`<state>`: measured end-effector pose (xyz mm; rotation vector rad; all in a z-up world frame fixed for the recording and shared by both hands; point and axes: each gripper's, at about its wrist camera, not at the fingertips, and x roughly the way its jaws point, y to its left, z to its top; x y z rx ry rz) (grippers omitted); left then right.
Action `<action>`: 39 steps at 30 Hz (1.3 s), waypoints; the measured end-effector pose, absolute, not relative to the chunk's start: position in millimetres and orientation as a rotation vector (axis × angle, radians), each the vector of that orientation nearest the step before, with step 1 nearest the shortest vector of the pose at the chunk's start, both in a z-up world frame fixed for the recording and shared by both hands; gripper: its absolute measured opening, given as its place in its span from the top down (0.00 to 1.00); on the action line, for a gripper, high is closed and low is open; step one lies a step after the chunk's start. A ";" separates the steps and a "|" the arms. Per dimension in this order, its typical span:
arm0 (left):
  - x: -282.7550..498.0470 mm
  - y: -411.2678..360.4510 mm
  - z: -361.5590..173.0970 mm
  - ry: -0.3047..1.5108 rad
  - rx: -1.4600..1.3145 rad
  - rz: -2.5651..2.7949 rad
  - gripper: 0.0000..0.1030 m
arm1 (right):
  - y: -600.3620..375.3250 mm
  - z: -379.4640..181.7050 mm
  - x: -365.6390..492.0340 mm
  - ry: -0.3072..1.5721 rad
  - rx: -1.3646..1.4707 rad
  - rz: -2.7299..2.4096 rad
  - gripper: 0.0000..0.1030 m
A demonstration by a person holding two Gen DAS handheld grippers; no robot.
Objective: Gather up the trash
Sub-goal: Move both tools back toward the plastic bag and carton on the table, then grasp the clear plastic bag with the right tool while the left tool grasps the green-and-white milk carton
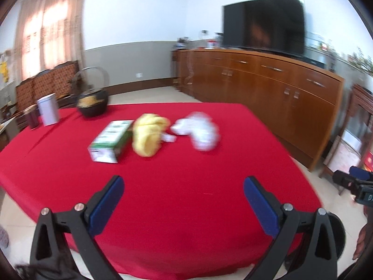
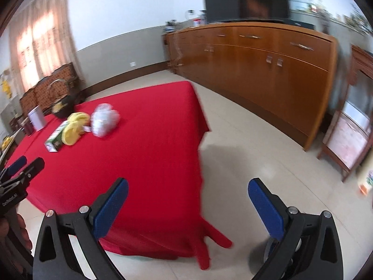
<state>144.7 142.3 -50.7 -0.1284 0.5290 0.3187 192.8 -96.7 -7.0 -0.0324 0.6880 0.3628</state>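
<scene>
Trash sits in a cluster on the red tablecloth (image 1: 174, 163) — a green-and-white carton (image 1: 109, 141), a crumpled yellow wrapper (image 1: 149, 134) touching its side, and a white crumpled plastic bag (image 1: 198, 129) just beside that. Both the left gripper (image 1: 184, 200) and the right gripper (image 2: 187, 204) hover with jaws spread wide, holding nothing — the right one beyond the table's corner, over the floor.
</scene>
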 end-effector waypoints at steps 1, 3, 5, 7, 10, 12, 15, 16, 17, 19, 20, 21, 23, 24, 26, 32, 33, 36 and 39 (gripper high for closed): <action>142.9 151.2 -50.6 0.528 -0.133 0.332 0.00 | -82.8 -6.1 195.3 0.683 -0.041 0.383 0.00; 139.8 173.6 -52.6 0.529 -0.149 0.362 0.00 | -54.5 -3.7 200.5 0.676 -0.059 0.428 0.00; 137.1 195.4 -54.0 0.527 -0.154 0.399 0.00 | -25.4 -2.4 204.1 0.668 -0.082 0.469 0.00; 139.3 210.3 -55.7 0.530 -0.150 0.430 0.00 | 5.5 -1.9 209.4 0.665 -0.107 0.513 0.00; 148.3 236.5 -60.4 0.543 -0.147 0.467 0.00 | 47.1 -3.3 221.4 0.670 -0.145 0.560 0.00; 154.3 248.2 -64.1 0.552 -0.146 0.478 0.00 | 70.0 -5.6 229.2 0.673 -0.169 0.576 0.00; 167.0 267.1 -70.9 0.567 -0.142 0.486 0.01 | 102.8 -13.0 247.8 0.695 -0.194 0.585 0.00; 173.6 274.2 -74.0 0.572 -0.145 0.487 0.01 | 111.0 -15.5 253.5 0.699 -0.199 0.584 0.00; 179.2 278.3 -76.3 0.580 -0.149 0.486 0.01 | 117.1 -17.9 259.1 0.702 -0.206 0.580 0.00; 190.3 284.3 -81.4 0.602 -0.156 0.477 0.03 | 130.3 -24.1 273.1 0.720 -0.206 0.577 0.02; 194.4 285.1 -82.6 0.611 -0.155 0.474 0.04 | 131.9 -25.8 277.5 0.728 -0.207 0.575 0.03; 201.0 287.4 -84.7 0.622 -0.150 0.471 0.04 | 136.2 -29.5 283.5 0.740 -0.206 0.573 0.04; 211.9 291.7 -88.3 0.647 -0.154 0.465 0.05 | 141.5 -35.4 292.3 0.761 -0.206 0.570 0.05; 218.3 295.8 -90.5 0.664 -0.166 0.454 0.07 | 144.7 -37.9 296.6 0.770 -0.209 0.569 0.05; 226.2 299.9 -92.0 0.674 -0.170 0.450 0.09 | 152.4 -43.9 304.7 0.783 -0.213 0.572 0.09; 248.4 310.9 -98.7 0.750 -0.188 0.434 0.21 | 170.1 -54.9 322.9 0.819 -0.226 0.571 0.23; 249.2 310.9 -98.8 0.751 -0.192 0.431 0.26 | 172.1 -56.4 325.1 0.822 -0.230 0.569 0.25; 251.7 311.9 -101.1 0.757 -0.222 0.394 0.44 | 172.9 -60.1 329.9 0.845 -0.231 0.568 0.55; 246.1 310.4 -97.4 0.723 -0.224 0.401 0.45 | 165.5 -57.1 332.5 0.831 -0.225 0.542 0.55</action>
